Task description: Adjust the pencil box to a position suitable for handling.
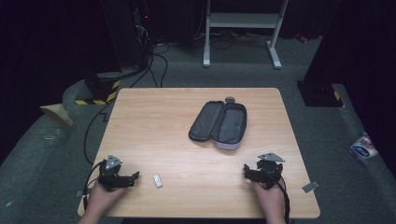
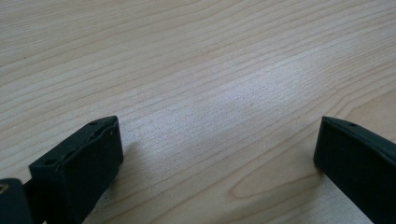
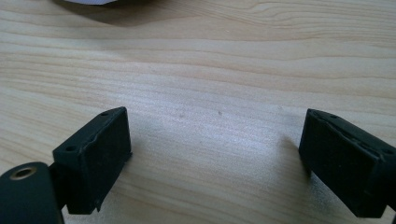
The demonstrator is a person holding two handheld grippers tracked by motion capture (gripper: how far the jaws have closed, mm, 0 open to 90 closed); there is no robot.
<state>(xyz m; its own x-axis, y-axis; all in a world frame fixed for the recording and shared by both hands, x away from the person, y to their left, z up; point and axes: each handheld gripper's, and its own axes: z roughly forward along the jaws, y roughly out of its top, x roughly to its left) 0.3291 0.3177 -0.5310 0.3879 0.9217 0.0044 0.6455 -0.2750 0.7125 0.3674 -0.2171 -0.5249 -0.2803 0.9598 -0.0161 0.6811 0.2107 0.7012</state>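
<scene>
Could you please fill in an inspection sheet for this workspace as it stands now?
Surface: wooden table, bare grain between the jaws in both gripper views.
Job's things: open grey case past mid-table; small white item near the left tool.
Clutter: nothing seen on the table.
Grippers: left tool and right tool both open, empty, at the near edge.
Cables: black cable trailing off the left edge.
Surroundings: grey floor, white frame, packet.

The right gripper hangs close over the wooden table, its two black jaws rising from seven and four o'clock, spread wide with bare wood grain between them. At eleven o'clock, along the top edge, the pale rim of a case casts a dark shadow.
</scene>
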